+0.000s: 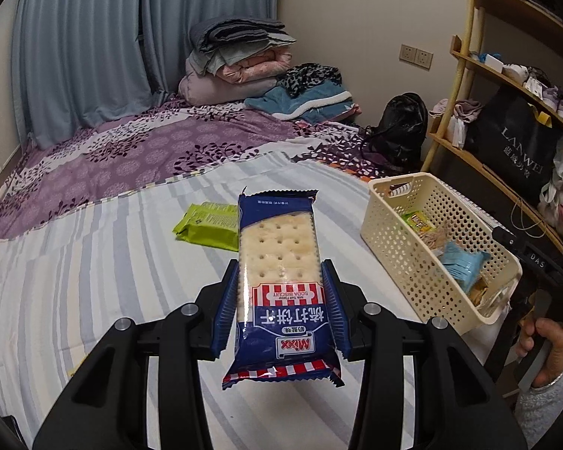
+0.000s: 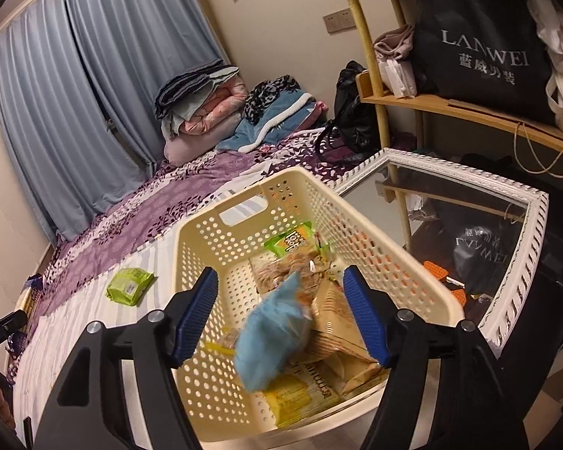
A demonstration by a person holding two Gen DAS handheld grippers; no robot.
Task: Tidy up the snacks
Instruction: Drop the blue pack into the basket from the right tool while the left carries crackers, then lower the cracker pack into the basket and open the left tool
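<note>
My left gripper (image 1: pixel 280 273) is shut on a blue soda biscuit pack (image 1: pixel 279 262) and holds it above the striped bed sheet. A green snack pack (image 1: pixel 208 225) lies on the sheet beyond it; it also shows in the right wrist view (image 2: pixel 128 285). The cream perforated basket (image 1: pixel 401 232) stands to the right and holds several snacks. My right gripper (image 2: pixel 281 300) is open above the basket (image 2: pixel 206 337). A blurred light blue snack pack (image 2: pixel 272 341) is below the jaws, over the snacks in the basket, not gripped.
Folded quilts and clothes (image 1: pixel 236 63) are piled at the far end of the bed. A wooden shelf (image 1: pixel 506 75) with a black bag stands on the right. A white-framed mirror (image 2: pixel 469 225) lies beside the basket. A black handbag (image 1: pixel 401 127) sits by the shelf.
</note>
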